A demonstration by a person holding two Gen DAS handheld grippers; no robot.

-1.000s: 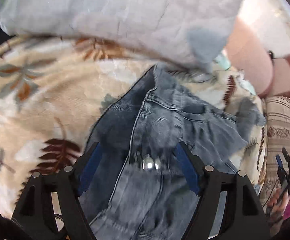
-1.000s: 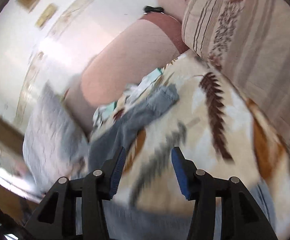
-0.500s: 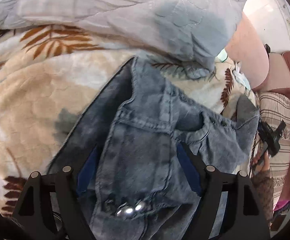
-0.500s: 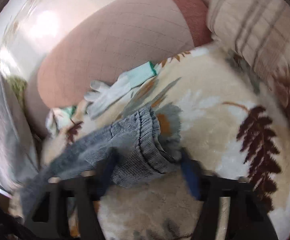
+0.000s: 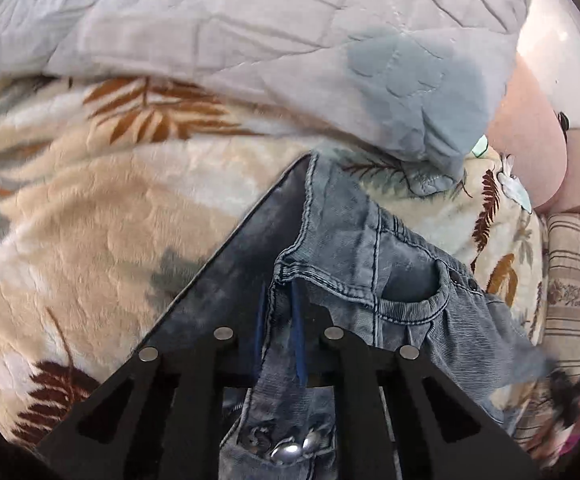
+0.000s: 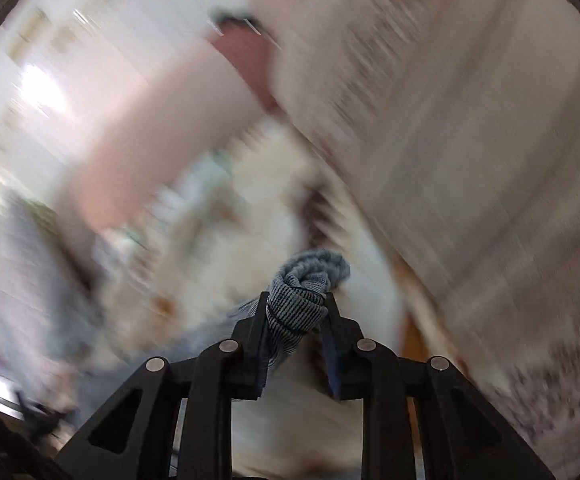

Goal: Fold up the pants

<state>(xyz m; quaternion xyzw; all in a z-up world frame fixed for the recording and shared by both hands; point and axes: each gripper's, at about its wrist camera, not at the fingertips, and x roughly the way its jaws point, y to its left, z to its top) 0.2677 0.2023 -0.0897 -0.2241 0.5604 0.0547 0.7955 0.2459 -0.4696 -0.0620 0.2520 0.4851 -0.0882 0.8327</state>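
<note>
Grey-blue denim pants [image 5: 370, 248] lie crumpled on a leaf-print blanket [image 5: 89, 220], with waistband and pocket toward me. My left gripper [image 5: 278, 294] points steeply down. Its jaws are closing, and the blue pads pinch a fold of the waistband beside the metal buttons [image 5: 290, 450]. In the blurred right wrist view, a bunched end of the pants [image 6: 310, 276] sits wedged between the fingers of my right gripper [image 6: 298, 300]. Those jaws are opening slightly, but the pads still press on the cloth.
A grey quilt [image 5: 249, 40] is heaped at the back of the blanket. A pink cushion [image 5: 530, 140] and a striped pillow [image 5: 574, 272] stand at the right, with a pale glove [image 5: 516, 192] beside them. The striped pillow [image 6: 470, 140] fills the right wrist view.
My left gripper has gone from wide open over the waistband to pinched on it. My right gripper took hold of the pants' end and swung away fast, blurring its view.
</note>
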